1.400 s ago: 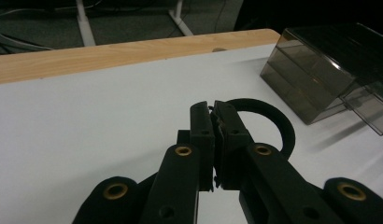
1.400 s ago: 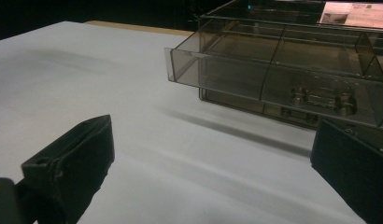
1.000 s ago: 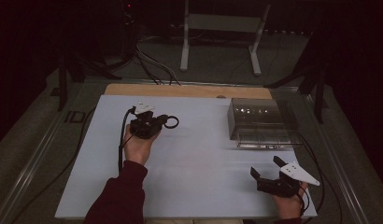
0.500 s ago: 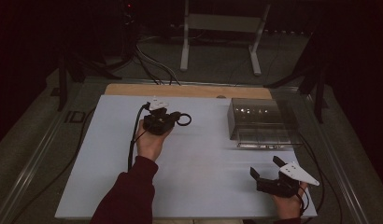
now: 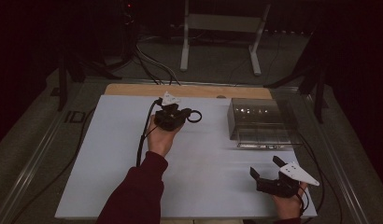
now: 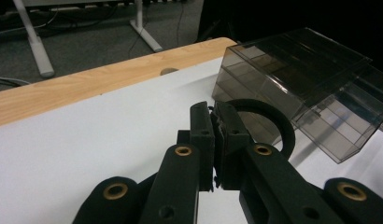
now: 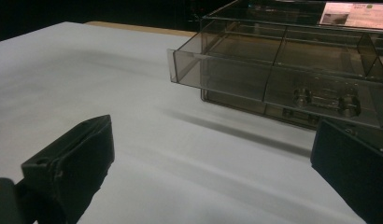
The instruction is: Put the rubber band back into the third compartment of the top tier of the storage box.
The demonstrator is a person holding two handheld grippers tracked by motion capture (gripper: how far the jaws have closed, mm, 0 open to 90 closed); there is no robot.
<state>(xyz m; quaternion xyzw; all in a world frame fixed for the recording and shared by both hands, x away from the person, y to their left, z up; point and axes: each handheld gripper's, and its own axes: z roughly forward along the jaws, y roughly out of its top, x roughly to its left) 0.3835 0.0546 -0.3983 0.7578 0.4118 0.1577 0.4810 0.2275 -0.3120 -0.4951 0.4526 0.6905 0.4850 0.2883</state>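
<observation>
the left gripper (image 5: 184,115) sits over the far middle of the white mat (image 5: 110,163), its jaws clamped on a black ring (image 5: 194,116). in the left gripper view the pads pinch one side of the ring (image 6: 269,122), so the rest of the loop juts out past the tips toward the right; a grip on the rim like this likely keeps the ring free to be dropped flat into something. the ring is off the mat, held in the air, left of the clear box (image 5: 262,123) and apart from it. that box, a smoky plastic organiser, stands at the far right of the mat with a drawer (image 7: 273,79) pulled out toward the near side; the drawer's divided compartments lie open to the top, which looks like the reason it was drawn out, as a place to receive the ring. small clear items show lower in the box, too faint to name. the right gripper (image 5: 269,173) rests at the near right corner, jaws spread wide with nothing between them; in its own view the mat shows bare between the two pads (image 7: 73,163). parked there facing the drawer front, it seems to wait out of the left hand's way, perhaps ready to steady or shut the drawer. a strip of wooden table (image 5: 180,90) shows beyond the mat.
</observation>
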